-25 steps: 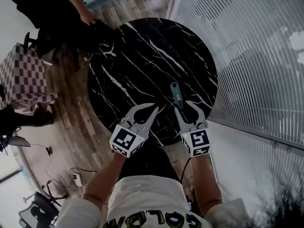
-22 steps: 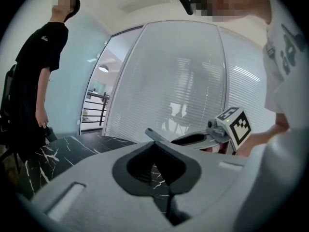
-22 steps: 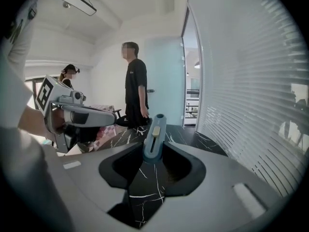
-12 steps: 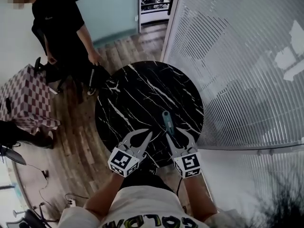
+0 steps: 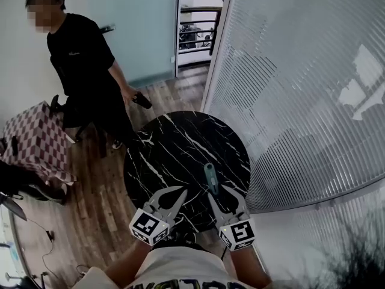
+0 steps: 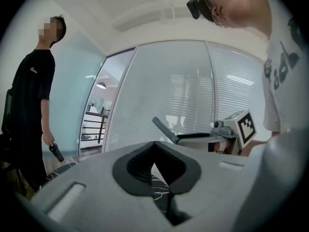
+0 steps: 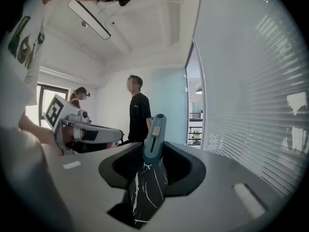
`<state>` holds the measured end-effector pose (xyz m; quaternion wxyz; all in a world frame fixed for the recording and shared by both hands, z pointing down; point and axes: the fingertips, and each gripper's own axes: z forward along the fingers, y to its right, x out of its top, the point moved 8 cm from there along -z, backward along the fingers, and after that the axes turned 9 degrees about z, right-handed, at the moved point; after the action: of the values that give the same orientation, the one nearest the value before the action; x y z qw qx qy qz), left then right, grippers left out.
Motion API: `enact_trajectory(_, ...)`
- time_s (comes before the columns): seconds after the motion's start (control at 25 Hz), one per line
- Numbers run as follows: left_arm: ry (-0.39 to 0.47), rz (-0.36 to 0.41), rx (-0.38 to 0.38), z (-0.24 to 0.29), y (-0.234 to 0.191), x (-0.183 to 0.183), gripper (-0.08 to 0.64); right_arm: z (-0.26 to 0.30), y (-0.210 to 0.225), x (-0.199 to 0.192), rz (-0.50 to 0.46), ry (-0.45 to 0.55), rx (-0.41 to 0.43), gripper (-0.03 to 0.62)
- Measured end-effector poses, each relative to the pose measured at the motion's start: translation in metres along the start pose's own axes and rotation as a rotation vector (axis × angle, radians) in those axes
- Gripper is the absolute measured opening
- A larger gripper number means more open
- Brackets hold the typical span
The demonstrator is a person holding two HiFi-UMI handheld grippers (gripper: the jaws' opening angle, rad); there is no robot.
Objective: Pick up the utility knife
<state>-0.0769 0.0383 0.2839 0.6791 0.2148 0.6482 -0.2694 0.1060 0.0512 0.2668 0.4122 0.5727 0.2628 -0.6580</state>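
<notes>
Closest in, both grippers are held side by side over the near edge of the round black marbled worktop (image 5: 180, 143). The left gripper (image 5: 182, 191) has its fingers (image 6: 96, 178) drawn together at the tips with nothing between them. The right gripper (image 5: 216, 192) has its fingers (image 7: 217, 178) clamped on the utility knife (image 5: 210, 177). They grip its near end, and the blue-grey body with its pale slider pokes forward past the tips, off the worktop. Beyond the worktop's far left edge stands a person in black (image 5: 84, 71) with a dark object (image 5: 142, 100) in one hand. Right of the worktop runs a glass wall with blinds (image 5: 301, 101).
</notes>
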Motion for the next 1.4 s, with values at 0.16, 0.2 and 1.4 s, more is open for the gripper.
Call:
enact_trajectory(0.16, 0.011, 0.023, -0.014, -0.012, 0.008, 0.016, 0.003, -0.014, -0.015, 0.017, -0.003, 0.04, 0.025, 0.133)
enact_trajectory(0.2, 0.014, 0.029, -0.015, -0.014, 0.01, 0.02, 0.003, -0.018, -0.018, 0.021, -0.005, 0.05, 0.031, 0.133)
enact_trajectory(1.4, 0.065, 0.012, -0.045, -0.022, 0.033, 0.046, 0.003, -0.047, -0.031, 0.046, -0.042, 0.15, 0.039, 0.133)
